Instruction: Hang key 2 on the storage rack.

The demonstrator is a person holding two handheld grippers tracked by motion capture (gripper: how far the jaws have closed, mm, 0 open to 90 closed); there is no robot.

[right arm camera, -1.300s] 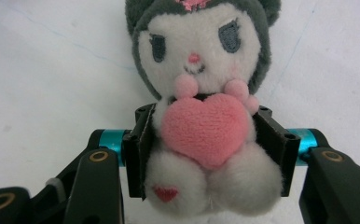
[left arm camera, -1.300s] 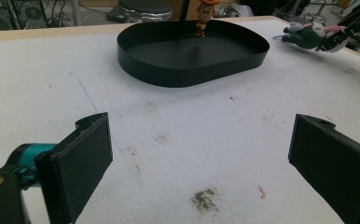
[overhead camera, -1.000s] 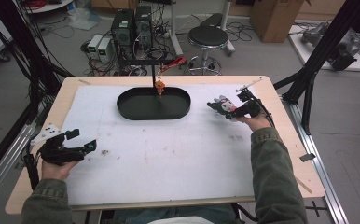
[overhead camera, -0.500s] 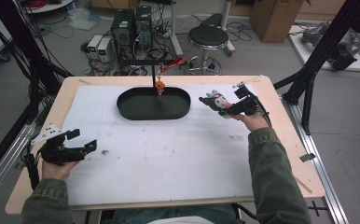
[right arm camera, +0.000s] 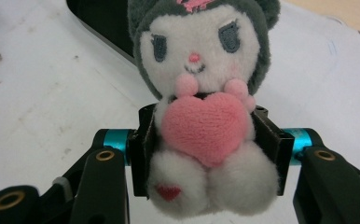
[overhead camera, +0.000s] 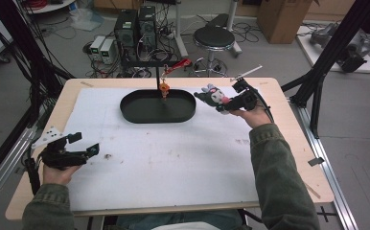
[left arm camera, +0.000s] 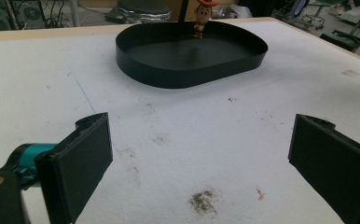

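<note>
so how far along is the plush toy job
Done: the right claw is shut on the grey-and-white plush toy with a pink heart, held up off the white table mat. In hand: carrying it beside the black oval tray. Left: likely setting it in the tray. The left claw is open.

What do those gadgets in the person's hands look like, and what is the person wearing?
Both are black two-jaw tools with flat black pads and turquoise metal rods. The left gripper carries a grey three-cornered plate; a black cable trails from the right gripper. The sleeves are olive green.
</note>
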